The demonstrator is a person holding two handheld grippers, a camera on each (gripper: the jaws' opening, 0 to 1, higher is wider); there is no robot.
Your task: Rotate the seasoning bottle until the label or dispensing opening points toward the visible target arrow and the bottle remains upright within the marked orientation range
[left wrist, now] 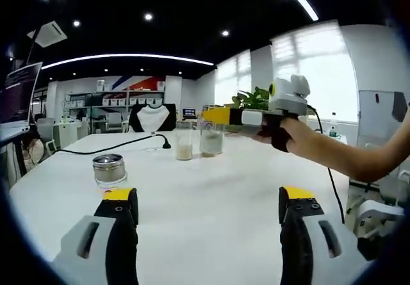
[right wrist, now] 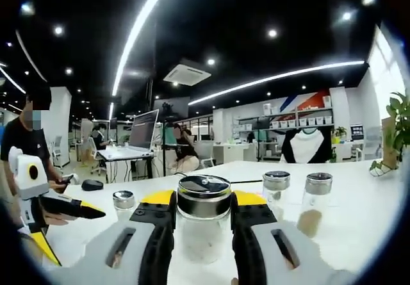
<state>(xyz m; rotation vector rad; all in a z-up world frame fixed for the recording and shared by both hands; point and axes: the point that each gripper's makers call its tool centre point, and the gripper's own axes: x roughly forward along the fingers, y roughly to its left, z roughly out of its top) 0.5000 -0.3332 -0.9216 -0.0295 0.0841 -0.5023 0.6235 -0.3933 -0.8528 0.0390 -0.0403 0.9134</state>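
Upright, a clear glass seasoning bottle (right wrist: 204, 224) with ribbed silver metal cap is clamped between the right gripper (right wrist: 203, 214) jaws, two similar bottles (right wrist: 277, 192) stood beyond on the smooth white table (right wrist: 359, 214), left gripper (left wrist: 208, 202) jaws spread wide, nothing held.

Two low, opposed views across table (left wrist: 211, 195)

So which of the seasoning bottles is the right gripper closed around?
The steel-lidded seasoning bottle between the right gripper jaws; the other three bottles stand free on the table.
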